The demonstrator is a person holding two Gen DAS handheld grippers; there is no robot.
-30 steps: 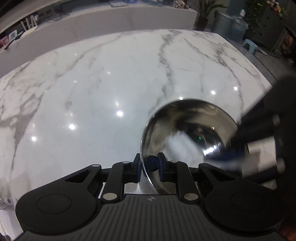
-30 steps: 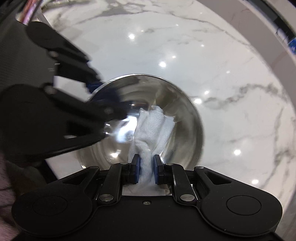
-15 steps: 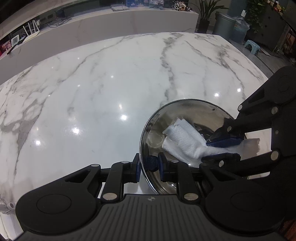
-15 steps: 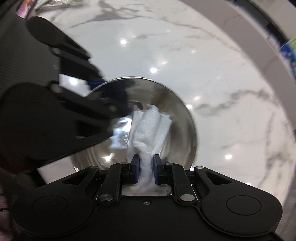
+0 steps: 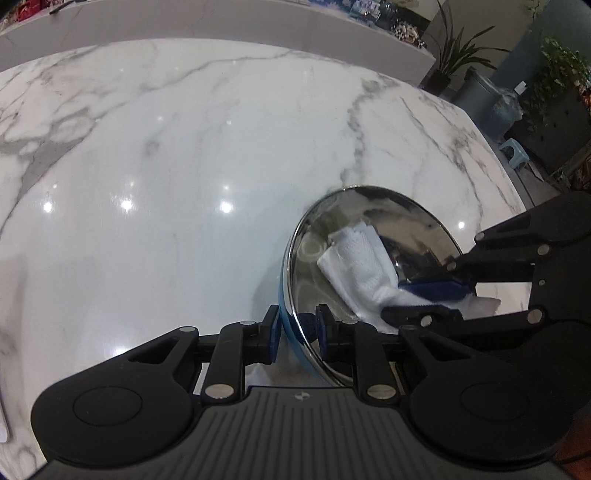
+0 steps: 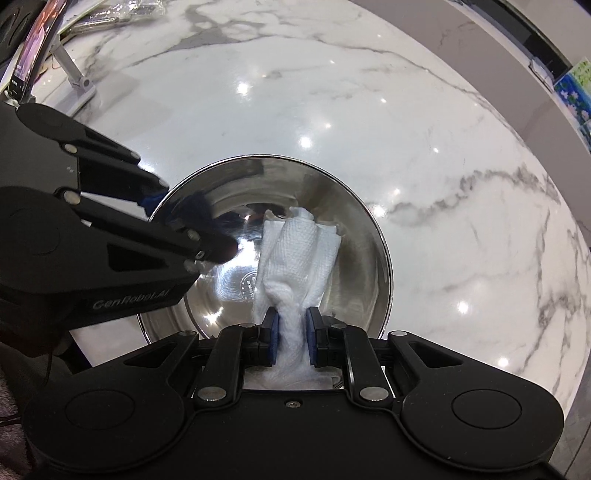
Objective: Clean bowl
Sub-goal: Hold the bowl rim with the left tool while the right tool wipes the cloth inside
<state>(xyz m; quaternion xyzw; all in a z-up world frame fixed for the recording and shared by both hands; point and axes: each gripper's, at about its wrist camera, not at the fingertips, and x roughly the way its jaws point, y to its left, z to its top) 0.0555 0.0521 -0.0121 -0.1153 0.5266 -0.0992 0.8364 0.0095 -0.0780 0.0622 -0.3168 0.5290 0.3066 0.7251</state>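
Note:
A shiny steel bowl is tilted on its side over the white marble table. My left gripper is shut on the bowl's near rim, one finger inside and one outside. My right gripper is shut on a crumpled white paper towel, which presses against the inside of the bowl. The right gripper enters the left wrist view from the right, with the towel spread in the bowl. The left gripper shows in the right wrist view at the bowl's left rim.
A phone on a stand and some papers stand at the table's far left corner in the right wrist view. A raised white counter ledge runs behind the table. Plants, a bin and a small stool stand past the table's right edge.
The towel has swept across the inside of the bowl. Both grippers keep their holds. The left wrist view has turned, so the bowl sits further right.

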